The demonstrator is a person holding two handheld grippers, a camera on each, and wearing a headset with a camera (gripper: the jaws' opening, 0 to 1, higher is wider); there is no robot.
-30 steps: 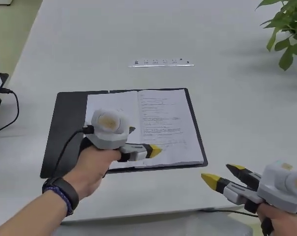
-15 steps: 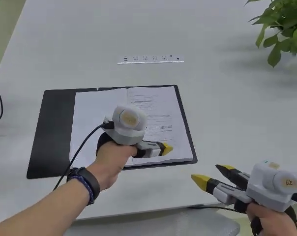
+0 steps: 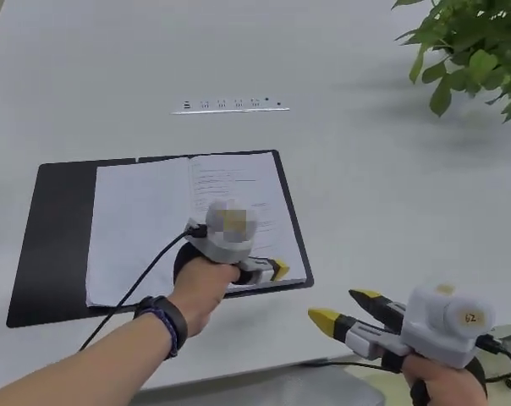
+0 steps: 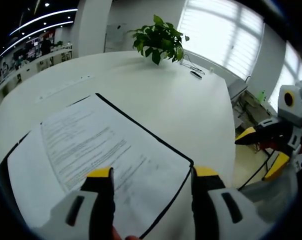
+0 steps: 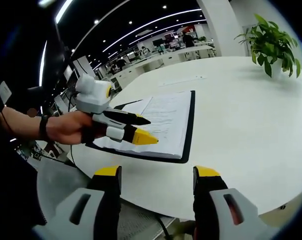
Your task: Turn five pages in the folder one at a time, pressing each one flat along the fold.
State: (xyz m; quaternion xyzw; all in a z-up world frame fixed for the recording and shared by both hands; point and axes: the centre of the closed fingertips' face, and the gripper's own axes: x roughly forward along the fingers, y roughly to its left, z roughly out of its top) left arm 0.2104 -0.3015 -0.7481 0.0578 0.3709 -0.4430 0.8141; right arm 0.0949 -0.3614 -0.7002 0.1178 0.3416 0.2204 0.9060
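Note:
The black folder (image 3: 51,245) lies open on the white table, with a blank sheet on the left and a printed page (image 3: 239,182) on the right. My left gripper (image 3: 277,269) hovers low over the printed page near its lower right corner. Its jaws stand open in the left gripper view (image 4: 153,175), with the folder's corner (image 4: 183,160) below them and nothing held. My right gripper (image 3: 344,306) is open near the table's front edge, right of the folder, and holds nothing. The right gripper view (image 5: 157,172) looks across at the left gripper (image 5: 136,128) and folder (image 5: 166,120).
A green potted plant (image 3: 471,51) stands at the back right. A row of sockets (image 3: 232,106) is set into the table behind the folder. A black cable (image 3: 141,283) runs from the left gripper along the arm. The table edge is just below the right gripper.
My left gripper has slid right across the printed page toward its lower right corner. The head camera has panned right. The right gripper stays open near the front edge.

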